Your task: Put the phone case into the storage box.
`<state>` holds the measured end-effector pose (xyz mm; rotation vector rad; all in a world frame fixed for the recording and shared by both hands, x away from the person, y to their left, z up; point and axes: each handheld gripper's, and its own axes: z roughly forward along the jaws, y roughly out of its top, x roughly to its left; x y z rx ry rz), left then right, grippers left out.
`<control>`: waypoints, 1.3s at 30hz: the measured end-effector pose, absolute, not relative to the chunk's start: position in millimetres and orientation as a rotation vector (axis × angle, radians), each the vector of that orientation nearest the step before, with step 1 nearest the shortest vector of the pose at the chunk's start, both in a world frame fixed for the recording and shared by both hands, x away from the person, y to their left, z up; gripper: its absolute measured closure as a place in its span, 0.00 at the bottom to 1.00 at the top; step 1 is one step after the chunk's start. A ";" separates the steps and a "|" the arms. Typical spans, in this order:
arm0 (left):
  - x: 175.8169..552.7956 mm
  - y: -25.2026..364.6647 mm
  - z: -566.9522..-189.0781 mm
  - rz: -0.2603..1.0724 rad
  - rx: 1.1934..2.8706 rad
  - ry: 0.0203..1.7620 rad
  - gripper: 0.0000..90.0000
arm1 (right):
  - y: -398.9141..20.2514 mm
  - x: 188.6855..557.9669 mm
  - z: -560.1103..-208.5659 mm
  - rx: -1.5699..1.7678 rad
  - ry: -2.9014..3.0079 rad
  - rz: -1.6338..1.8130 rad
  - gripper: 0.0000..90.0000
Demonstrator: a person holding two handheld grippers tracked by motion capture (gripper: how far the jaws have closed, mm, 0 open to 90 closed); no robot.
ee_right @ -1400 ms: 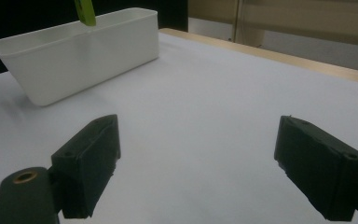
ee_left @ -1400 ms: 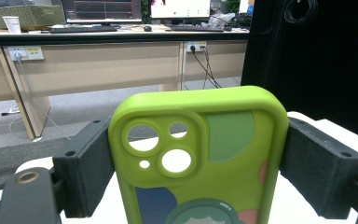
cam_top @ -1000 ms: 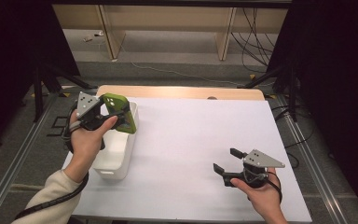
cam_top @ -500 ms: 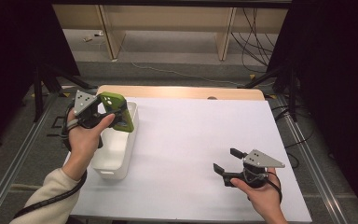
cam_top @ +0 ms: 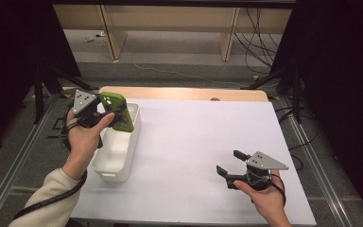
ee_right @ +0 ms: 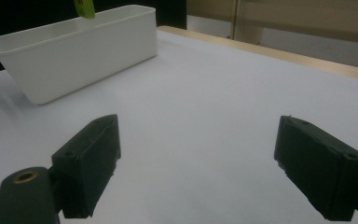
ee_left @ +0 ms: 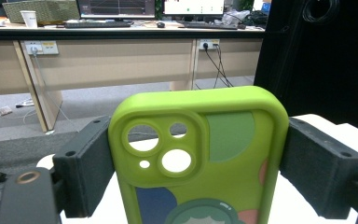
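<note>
Nearest the person, the right claw (cam_top: 229, 165) sits low over the white desk (cam_top: 198, 142), held in the right hand (cam_top: 264, 198) at the near right part of the sheet. Its two black jaws stand wide apart with nothing between them; in the right gripper view (ee_right: 196, 158) bare white desk surface shows in the gap. The grey three-cornered plate (cam_top: 264, 161) rides on top of it.

Ahead of that claw and well off to its left lies the white bin (cam_top: 118, 146), a long open tub near the desk's left edge. From the right gripper view the bin (ee_right: 74, 51) stands beyond the jaws, and a sliver of green (ee_right: 85, 8) hangs just above its far rim.

Farther on, the left claw (cam_top: 116, 116) is held in the left hand (cam_top: 82, 137) above the bin's far end. It is clamped on a green phone case (cam_top: 118, 111), one jaw against each long side. In the left gripper view the phone case (ee_left: 200, 158) stands upright between the jaws, back side facing the camera, its camera cut-outs at the upper left and coloured patches lower down.

Beyond the left claw, past the desk's wooden far edge (cam_top: 184, 93), come grey floor, cables (cam_top: 255, 33) and a long wooden bench (ee_left: 121, 60) carrying monitors.
</note>
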<state>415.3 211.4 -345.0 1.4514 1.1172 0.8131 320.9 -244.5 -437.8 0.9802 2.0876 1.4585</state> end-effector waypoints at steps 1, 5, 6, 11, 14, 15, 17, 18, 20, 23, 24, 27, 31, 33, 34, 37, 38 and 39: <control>415.7 211.7 -345.1 0.813 1.449 1.120 0.17 | -244.4 320.9 -437.8 0.980 2.087 1.457 0.17; 417.6 212.5 -345.1 0.820 1.450 1.120 0.17 | -244.5 321.0 -437.7 0.981 2.086 1.457 0.17; 418.1 212.5 -345.1 0.822 1.449 1.120 0.17 | -244.5 321.1 -437.9 0.981 2.086 1.457 0.17; 419.7 212.9 -344.9 0.831 1.452 1.122 0.17 | -244.5 321.0 -437.9 0.980 2.086 1.457 0.17; 420.9 212.7 -345.1 0.832 1.452 1.123 0.17 | -244.6 321.1 -438.0 0.983 2.085 1.459 0.18; 421.2 212.7 -345.2 0.833 1.453 1.122 0.17 | -244.6 321.1 -438.0 0.981 2.086 1.458 0.18; 421.9 212.7 -345.1 0.835 1.451 1.124 0.17 | -244.4 321.1 -438.1 0.982 2.085 1.458 0.18; 422.2 212.8 -345.1 0.836 1.450 1.123 0.17 | -244.4 321.1 -438.1 0.982 2.086 1.457 0.18; 422.7 212.9 -345.0 0.837 1.451 1.122 0.17 | -244.3 321.1 -438.0 0.982 2.085 1.459 0.18; 423.1 213.1 -345.0 0.838 1.451 1.121 0.17 | -244.2 321.2 -438.0 0.985 2.081 1.466 0.18; 423.3 213.2 -345.0 0.839 1.451 1.122 0.17 | -244.1 321.1 -438.0 0.985 2.081 1.467 0.18; 424.2 213.3 -344.8 0.840 1.450 1.123 0.17 | -244.3 321.0 -437.9 0.985 2.079 1.464 0.18; 425.5 213.6 -344.2 0.846 1.449 1.124 0.17 | -244.4 321.1 -437.8 0.985 2.078 1.466 0.18; 426.1 213.8 -344.2 0.848 1.449 1.125 0.17 | -244.3 321.1 -437.9 0.987 2.078 1.465 0.18; 426.4 214.0 -344.3 0.848 1.450 1.125 0.17 | -244.3 321.1 -437.9 0.986 2.079 1.465 0.18; 427.3 214.5 -344.6 0.851 1.449 1.130 0.17 | -244.4 321.1 -437.9 0.985 2.078 1.465 0.18; 427.6 214.7 -344.7 0.852 1.448 1.130 0.17 | -244.5 321.1 -437.9 0.986 2.078 1.465 0.18; 427.9 214.8 -344.9 0.852 1.448 1.131 0.17 | -244.5 321.0 -437.9 0.989 2.079 1.466 0.18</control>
